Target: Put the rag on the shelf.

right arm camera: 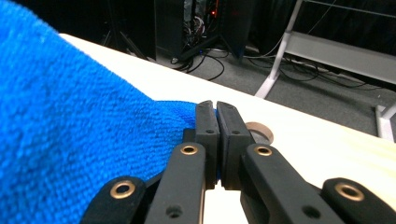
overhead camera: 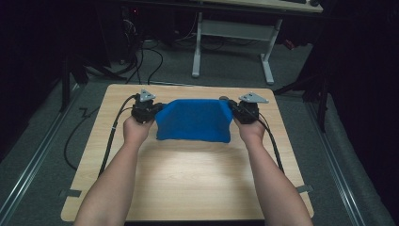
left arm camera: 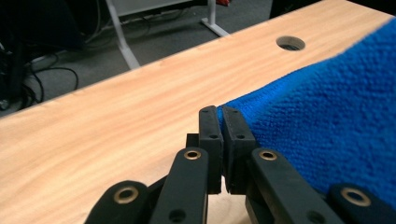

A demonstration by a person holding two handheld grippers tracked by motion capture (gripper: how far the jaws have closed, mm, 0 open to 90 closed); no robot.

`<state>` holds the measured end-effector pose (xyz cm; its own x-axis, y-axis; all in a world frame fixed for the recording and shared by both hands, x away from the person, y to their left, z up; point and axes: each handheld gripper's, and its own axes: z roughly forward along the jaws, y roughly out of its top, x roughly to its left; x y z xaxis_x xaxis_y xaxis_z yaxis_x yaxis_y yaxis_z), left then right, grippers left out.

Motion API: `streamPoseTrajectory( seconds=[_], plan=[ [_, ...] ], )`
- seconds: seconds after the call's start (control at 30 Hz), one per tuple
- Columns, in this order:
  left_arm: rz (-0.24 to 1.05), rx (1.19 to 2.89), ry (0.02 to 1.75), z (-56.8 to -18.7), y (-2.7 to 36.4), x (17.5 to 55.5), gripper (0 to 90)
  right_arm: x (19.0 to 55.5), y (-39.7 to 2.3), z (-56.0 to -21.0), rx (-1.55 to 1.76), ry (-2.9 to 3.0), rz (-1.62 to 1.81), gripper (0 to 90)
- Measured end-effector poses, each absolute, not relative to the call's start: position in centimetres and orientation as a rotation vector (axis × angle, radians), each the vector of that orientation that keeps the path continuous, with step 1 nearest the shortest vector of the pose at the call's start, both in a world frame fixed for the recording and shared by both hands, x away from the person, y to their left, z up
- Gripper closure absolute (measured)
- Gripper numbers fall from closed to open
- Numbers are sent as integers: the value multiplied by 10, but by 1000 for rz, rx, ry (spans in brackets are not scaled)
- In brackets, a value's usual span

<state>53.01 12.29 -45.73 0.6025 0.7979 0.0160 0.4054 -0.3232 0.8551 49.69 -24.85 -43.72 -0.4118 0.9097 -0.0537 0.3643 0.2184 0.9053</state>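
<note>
A blue terry cloth [overhead camera: 194, 120] hangs stretched between my two grippers over the far half of the wooden table [overhead camera: 188, 174]. My left gripper [overhead camera: 151, 108] is shut on the cloth's left top corner. In the left gripper view the jaws [left arm camera: 221, 122] pinch the blue corner [left arm camera: 327, 121] tight. My right gripper [overhead camera: 239, 109] is shut on the right top corner. The right gripper view has its jaws [right arm camera: 215, 119] closed on the cloth [right arm camera: 70, 126], which spreads to the left. The cloth's lower edge rests on or just above the tabletop.
A round cable hole [left arm camera: 290, 43] sits in the table near its far edge, also seen as a ring [right arm camera: 259, 131] beyond the right jaws. Black cables [overhead camera: 112, 132] trail off the table's left side. A white desk frame [overhead camera: 233, 33] stands on the floor behind.
</note>
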Motion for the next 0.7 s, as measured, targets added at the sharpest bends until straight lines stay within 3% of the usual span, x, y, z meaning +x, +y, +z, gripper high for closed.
streamPoseTrajectory(
  seconds=[0.7],
  plan=[
    [465, 1965, 998, -497, 124, 519, 875, 491, -249, -473, 1223, 1951, 1136, 886]
  ],
)
